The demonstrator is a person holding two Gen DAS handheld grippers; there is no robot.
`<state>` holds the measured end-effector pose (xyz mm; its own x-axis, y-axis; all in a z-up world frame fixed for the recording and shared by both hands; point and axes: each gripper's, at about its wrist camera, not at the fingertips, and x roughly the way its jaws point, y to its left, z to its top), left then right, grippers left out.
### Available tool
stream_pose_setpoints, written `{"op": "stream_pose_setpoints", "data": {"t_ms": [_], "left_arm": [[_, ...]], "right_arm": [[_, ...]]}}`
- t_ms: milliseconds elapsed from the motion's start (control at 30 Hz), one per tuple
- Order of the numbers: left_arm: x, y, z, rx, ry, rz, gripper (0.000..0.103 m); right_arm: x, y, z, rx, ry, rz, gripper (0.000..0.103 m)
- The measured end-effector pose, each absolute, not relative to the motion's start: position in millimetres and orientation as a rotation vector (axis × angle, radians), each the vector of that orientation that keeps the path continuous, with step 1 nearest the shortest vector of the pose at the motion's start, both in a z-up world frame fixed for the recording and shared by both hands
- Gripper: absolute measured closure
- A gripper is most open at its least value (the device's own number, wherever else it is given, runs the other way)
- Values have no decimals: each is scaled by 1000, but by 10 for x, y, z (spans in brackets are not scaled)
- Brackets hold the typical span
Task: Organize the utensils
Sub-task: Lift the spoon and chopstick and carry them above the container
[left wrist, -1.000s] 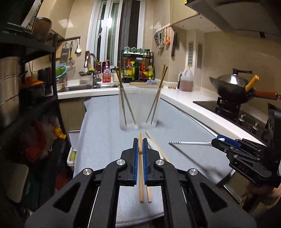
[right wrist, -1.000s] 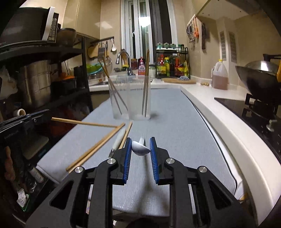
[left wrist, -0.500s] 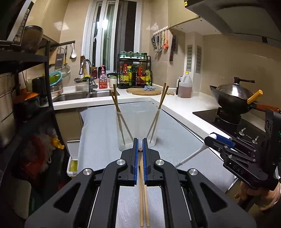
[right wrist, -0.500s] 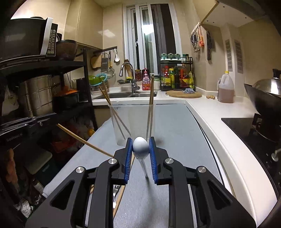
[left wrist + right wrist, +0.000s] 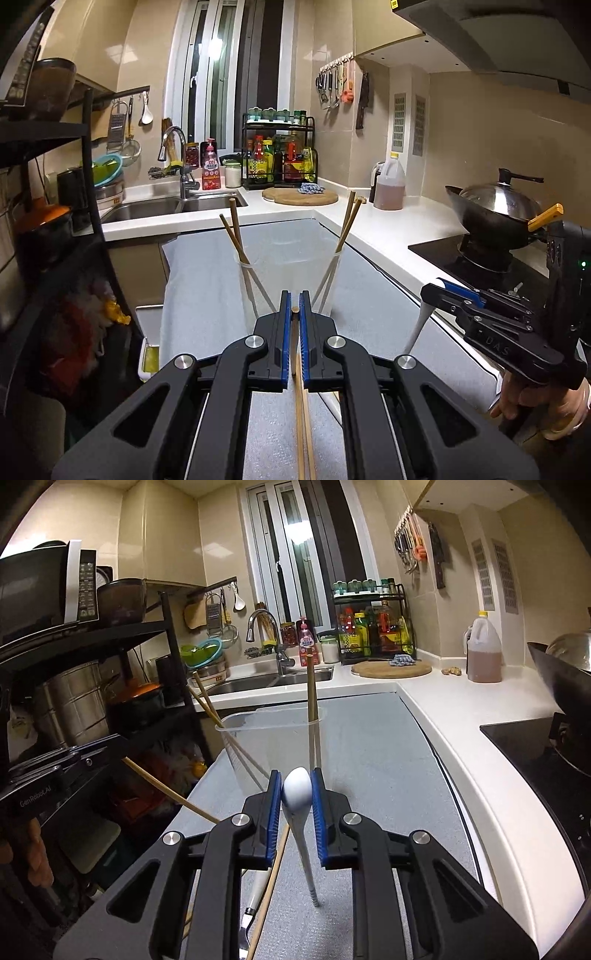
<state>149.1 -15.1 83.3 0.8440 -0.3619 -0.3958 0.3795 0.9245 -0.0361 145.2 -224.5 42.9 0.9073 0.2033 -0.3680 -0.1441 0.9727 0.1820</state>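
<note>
Stretching toward the sink, the counter under its grey mat carries a clear holder with chopsticks leaning at both ends. The left gripper pinches one chopstick that hangs down over the mat, just short of the holder. The right gripper clamps a white spoon by its bowl, handle pointing down, close before the holder; another chopstick and a white-handled utensil lie below.

A white spoon hung bowl-up, handle pointing down. One wooden chopstick was held upright (its tip just showing), and another lay flat. The clear cup held two leaning pairs, one each side.
</note>
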Motion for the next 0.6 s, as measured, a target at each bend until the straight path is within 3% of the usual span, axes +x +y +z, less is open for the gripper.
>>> {"op": "stream_pose_setpoints", "data": {"t_ms": [367,600], "left_arm": [[1628,-182,1090,72,405,-398,99],[1726,-215,1473,86,374,-419,98]], "right_arm": [[1523,-2228,573,135,402,184,91],[1622,-2187,988,132,358,229,91]]}}
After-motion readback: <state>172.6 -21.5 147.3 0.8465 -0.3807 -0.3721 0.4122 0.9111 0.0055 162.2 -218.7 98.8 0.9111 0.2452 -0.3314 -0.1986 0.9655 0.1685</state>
